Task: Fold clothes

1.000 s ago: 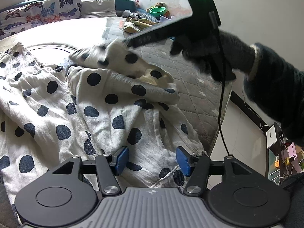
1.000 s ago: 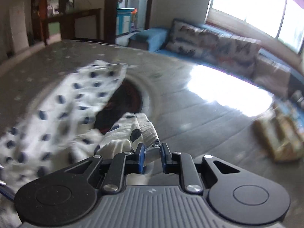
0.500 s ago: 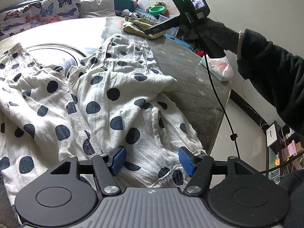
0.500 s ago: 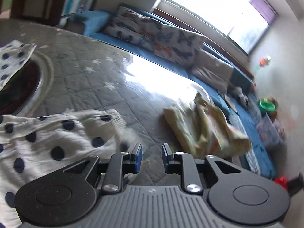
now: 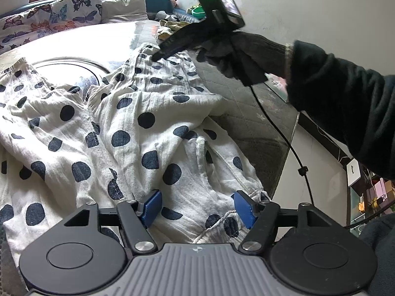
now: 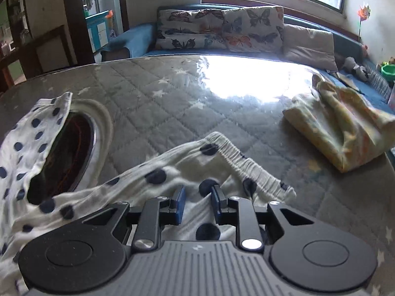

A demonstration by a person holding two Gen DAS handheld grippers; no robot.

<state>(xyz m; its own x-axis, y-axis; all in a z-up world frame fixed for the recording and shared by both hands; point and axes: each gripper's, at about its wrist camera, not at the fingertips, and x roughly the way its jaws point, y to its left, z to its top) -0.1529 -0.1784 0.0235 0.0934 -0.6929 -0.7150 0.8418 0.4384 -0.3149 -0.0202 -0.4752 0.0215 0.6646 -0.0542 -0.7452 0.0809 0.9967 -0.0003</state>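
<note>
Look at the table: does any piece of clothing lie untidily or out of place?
Yes. The polka-dot garment lies crumpled and unfolded, one end draped over the round inset in the table. The yellow garment sits loosely bunched.

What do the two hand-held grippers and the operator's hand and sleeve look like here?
Each hand-held gripper has a ribbed grey body, black linkages with silver pivots and blue pads. The right unit carries a green LED, a small screen and a black cable. Dark knit glove, dark fleece sleeve.
</note>
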